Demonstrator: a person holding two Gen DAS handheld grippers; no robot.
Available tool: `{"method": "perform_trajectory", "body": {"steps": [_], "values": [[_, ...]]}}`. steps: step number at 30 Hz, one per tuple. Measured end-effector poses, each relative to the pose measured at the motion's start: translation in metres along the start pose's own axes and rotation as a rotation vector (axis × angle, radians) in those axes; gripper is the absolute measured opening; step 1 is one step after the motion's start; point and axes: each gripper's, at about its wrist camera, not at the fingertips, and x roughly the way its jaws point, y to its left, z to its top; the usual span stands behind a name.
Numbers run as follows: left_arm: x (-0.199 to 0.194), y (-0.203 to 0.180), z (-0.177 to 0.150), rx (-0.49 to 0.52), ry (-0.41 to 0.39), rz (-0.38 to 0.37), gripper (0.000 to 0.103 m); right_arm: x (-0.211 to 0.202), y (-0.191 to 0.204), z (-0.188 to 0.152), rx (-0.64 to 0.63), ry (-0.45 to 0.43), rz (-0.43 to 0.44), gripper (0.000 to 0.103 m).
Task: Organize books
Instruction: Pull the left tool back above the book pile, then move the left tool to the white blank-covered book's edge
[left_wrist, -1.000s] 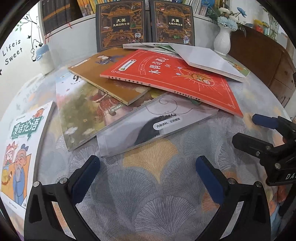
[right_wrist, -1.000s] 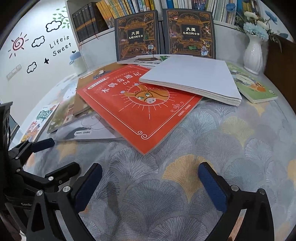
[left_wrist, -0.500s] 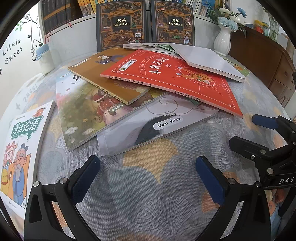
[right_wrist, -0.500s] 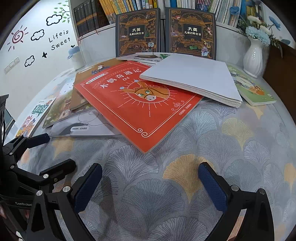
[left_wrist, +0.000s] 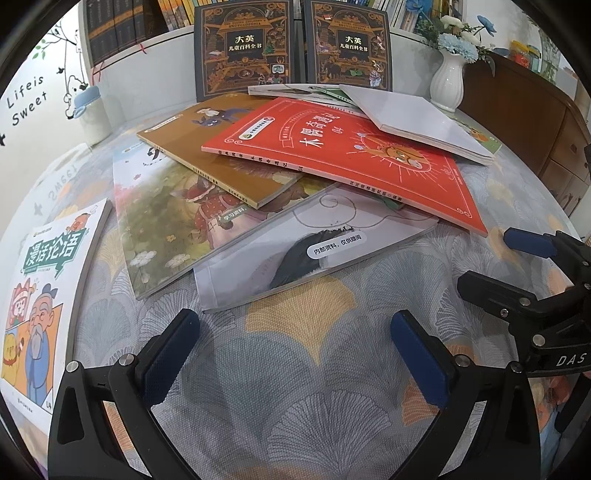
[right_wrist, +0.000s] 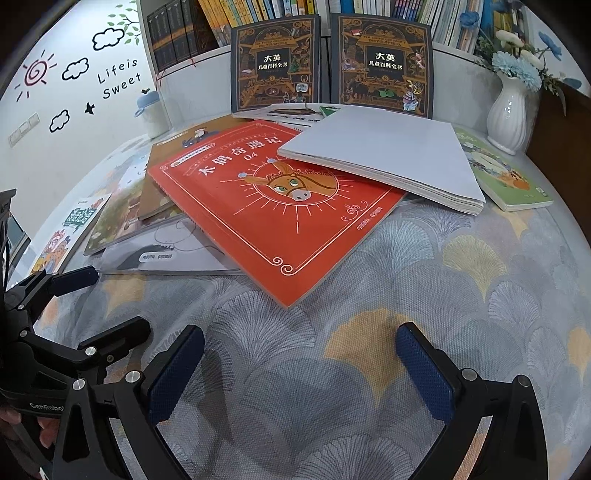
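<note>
Several books lie in a loose overlapping pile on the patterned tablecloth. A red book (left_wrist: 354, 162) (right_wrist: 280, 206) lies on top, with a white book (left_wrist: 421, 122) (right_wrist: 384, 155) overlapping its far corner. Under it are a brown book (left_wrist: 207, 155), an illustrated book (left_wrist: 173, 225) and a grey booklet (left_wrist: 314, 251) (right_wrist: 166, 254). A cartoon book (left_wrist: 44, 295) lies apart at the left. My left gripper (left_wrist: 295, 350) is open and empty, just short of the grey booklet. My right gripper (right_wrist: 301, 369) is open and empty, short of the red book's near corner.
Two dark encyclopedia volumes (right_wrist: 277, 62) (right_wrist: 384, 62) stand upright at the back against a bookshelf. A white vase with flowers (right_wrist: 508, 110) stands at the back right beside a green book (right_wrist: 506, 177). A white bottle (left_wrist: 92, 118) stands at the back left. A wooden cabinet (left_wrist: 535, 129) is to the right.
Both grippers have crept slightly forward toward the pile. Nothing on the table has moved and both stay open.
</note>
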Motion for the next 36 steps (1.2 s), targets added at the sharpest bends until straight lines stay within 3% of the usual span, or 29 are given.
{"method": "perform_trajectory", "body": {"steps": [3, 6, 9, 11, 14, 15, 18, 20, 23, 26, 30, 36], "values": [[-0.001, -0.001, 0.0, 0.02, 0.012, -0.005, 0.103, 0.0, 0.001, 0.0, -0.026, 0.011, -0.001, 0.103], [-0.006, 0.0, 0.003, 0.037, 0.05, -0.022, 0.102, -0.009, -0.007, -0.001, -0.005, 0.011, 0.059, 0.103], [-0.028, 0.003, 0.02, 0.055, -0.013, -0.036, 0.102, -0.031, -0.019, 0.003, 0.012, 0.0, 0.126, 0.1], [-0.046, 0.001, 0.045, 0.084, -0.081, -0.027, 0.102, -0.049, -0.03, 0.012, 0.023, -0.034, 0.175, 0.1], [-0.058, -0.001, 0.082, 0.067, -0.14, -0.111, 0.102, -0.07, -0.066, 0.033, 0.105, -0.1, 0.263, 0.1], [-0.058, -0.002, 0.099, 0.053, -0.155, -0.162, 0.102, -0.07, -0.084, 0.043, 0.153, -0.115, 0.291, 0.1], [-0.046, -0.011, 0.135, 0.048, -0.168, -0.222, 0.102, -0.056, -0.124, 0.063, 0.29, -0.119, 0.343, 0.097], [-0.031, -0.024, 0.16, 0.075, -0.206, -0.234, 0.093, -0.043, -0.146, 0.076, 0.367, -0.115, 0.37, 0.089], [0.001, -0.049, 0.185, 0.144, -0.177, -0.183, 0.087, -0.02, -0.165, 0.098, 0.414, -0.091, 0.321, 0.088], [0.036, -0.062, 0.2, 0.145, -0.113, -0.178, 0.082, -0.005, -0.171, 0.112, 0.392, -0.064, 0.238, 0.088], [0.073, -0.067, 0.201, 0.099, -0.04, -0.181, 0.07, 0.018, -0.18, 0.129, 0.404, -0.04, 0.238, 0.087], [0.097, -0.074, 0.199, 0.122, 0.029, -0.198, 0.065, 0.046, -0.184, 0.142, 0.383, 0.007, 0.205, 0.087]]}}
